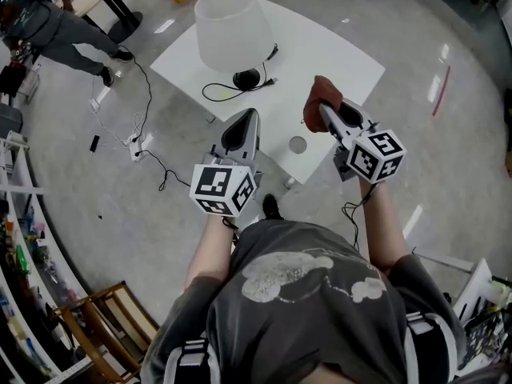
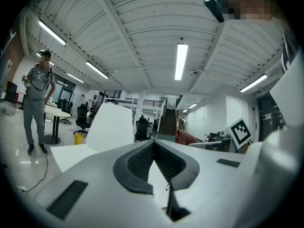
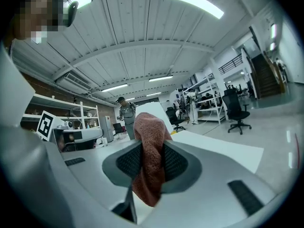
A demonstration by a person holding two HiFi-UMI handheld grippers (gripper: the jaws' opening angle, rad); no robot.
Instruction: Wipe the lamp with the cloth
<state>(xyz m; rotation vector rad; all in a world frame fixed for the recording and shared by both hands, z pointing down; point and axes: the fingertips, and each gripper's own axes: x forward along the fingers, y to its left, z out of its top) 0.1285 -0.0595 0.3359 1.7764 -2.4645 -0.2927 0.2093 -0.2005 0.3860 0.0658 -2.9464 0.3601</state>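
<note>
Your right gripper (image 3: 151,145) has its jaws pressed on the cloth (image 3: 150,127), a reddish-brown towel. It is pinched between the ribbed pads, one bunched end standing up past the fingertips and the other end hanging down toward the camera. Your left gripper (image 2: 154,143) has its jaws brought together at the tips with nothing between them.

From the head view, both grippers hang side by side in front of your chest, pointing away from you. The right one is above the near part of the white table (image 1: 336,54), the left one over its near left edge. The lamp (image 1: 232,26) stands on the far left part of that table. Its white shade is well apart from the cloth, and its black base (image 1: 246,79) sits just below the shade. A black cable (image 1: 218,94) loops on the tabletop beside the base. A small grey disc (image 1: 298,144) lies on the table between the two grippers. Off to the far left another person (image 1: 48,30) stands on the floor.
</note>
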